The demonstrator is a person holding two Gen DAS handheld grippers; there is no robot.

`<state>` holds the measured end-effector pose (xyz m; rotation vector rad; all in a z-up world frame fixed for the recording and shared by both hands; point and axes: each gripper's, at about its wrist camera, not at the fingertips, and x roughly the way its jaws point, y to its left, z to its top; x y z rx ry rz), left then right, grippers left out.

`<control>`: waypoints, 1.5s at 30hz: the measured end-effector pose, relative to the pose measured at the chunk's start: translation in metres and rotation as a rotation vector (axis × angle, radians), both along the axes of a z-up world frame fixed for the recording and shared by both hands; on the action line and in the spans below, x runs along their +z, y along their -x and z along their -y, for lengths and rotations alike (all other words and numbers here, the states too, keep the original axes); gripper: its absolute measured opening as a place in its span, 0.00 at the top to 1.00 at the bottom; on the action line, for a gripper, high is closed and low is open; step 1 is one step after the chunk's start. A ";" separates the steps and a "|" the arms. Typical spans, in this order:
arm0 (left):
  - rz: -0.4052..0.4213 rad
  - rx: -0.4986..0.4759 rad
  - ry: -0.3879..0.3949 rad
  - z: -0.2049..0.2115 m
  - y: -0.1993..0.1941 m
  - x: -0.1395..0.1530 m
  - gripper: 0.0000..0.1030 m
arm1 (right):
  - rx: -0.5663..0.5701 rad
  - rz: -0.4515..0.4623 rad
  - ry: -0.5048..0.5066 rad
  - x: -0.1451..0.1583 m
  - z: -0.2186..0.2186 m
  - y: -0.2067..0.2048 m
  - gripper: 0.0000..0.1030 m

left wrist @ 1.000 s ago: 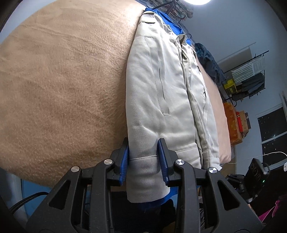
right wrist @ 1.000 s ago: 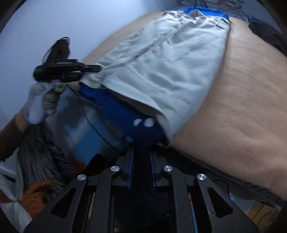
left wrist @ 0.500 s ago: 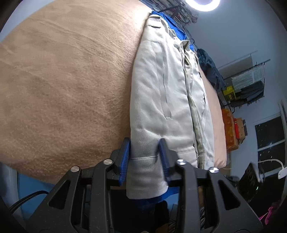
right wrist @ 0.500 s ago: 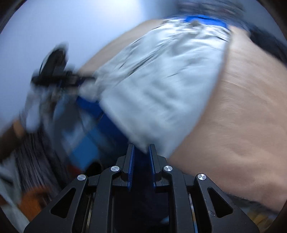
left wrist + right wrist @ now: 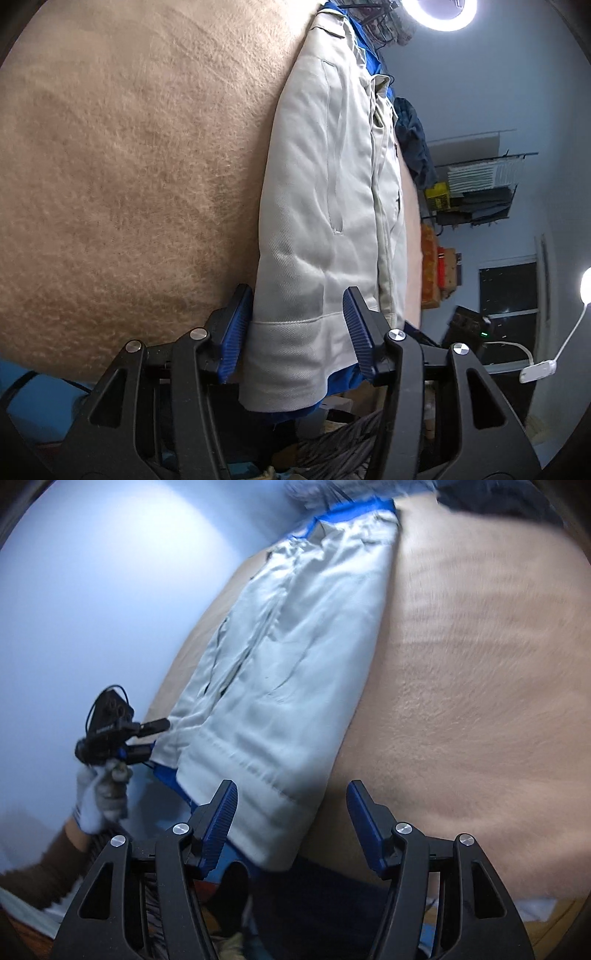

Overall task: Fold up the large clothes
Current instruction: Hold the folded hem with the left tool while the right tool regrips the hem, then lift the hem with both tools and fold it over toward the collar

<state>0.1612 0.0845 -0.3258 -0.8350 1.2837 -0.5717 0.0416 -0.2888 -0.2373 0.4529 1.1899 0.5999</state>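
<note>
Nearest the left wrist camera, the left gripper [image 5: 297, 328] stood with its jaws wide apart, its blue pads [image 5: 234, 334] either side of the hem of the pale jacket [image 5: 317, 206] but not pressing it. In the right wrist view the right gripper [image 5: 291, 819] was likewise spread wide, the near hem corner of the jacket [image 5: 280, 716] lying between its fingers, unpinched. The jacket lay lengthwise on the tan blanket [image 5: 129, 155], its hem hanging just over the near edge, a blue lining [image 5: 173, 781] showing beneath it, and its collar at the far end. Further off in the right view, the gloved left hand [image 5: 98, 794] gripped its tool beside the other hem corner. By my judgement both tools stood released at the hem, between folds. The next move would call for closing each pair of pads on a hem corner, through all layers, and carrying the hem evenly towards the collar so the lining stays tucked.
</note>
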 end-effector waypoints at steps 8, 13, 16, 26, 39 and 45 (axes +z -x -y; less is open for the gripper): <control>0.060 -0.103 -0.095 0.019 0.000 0.007 0.60 | 0.059 -0.081 -0.181 -0.024 -0.009 -0.018 0.49; 0.083 -0.102 -0.116 0.021 0.001 0.009 0.73 | 0.109 -0.062 -0.146 -0.029 -0.023 -0.023 0.77; 0.106 -0.079 -0.081 0.018 0.004 0.020 0.75 | 0.077 -0.072 -0.193 -0.030 -0.015 -0.024 0.83; 0.133 0.018 0.073 0.007 -0.012 0.057 0.76 | -0.012 -0.051 -0.305 0.002 0.004 -0.028 0.86; 0.209 0.094 -0.002 0.036 -0.098 0.088 0.76 | -0.135 -0.013 -0.276 0.032 0.011 -0.106 0.87; 0.190 0.119 -0.044 0.050 -0.129 0.069 0.76 | -0.157 -0.031 -0.221 0.018 0.011 -0.137 0.87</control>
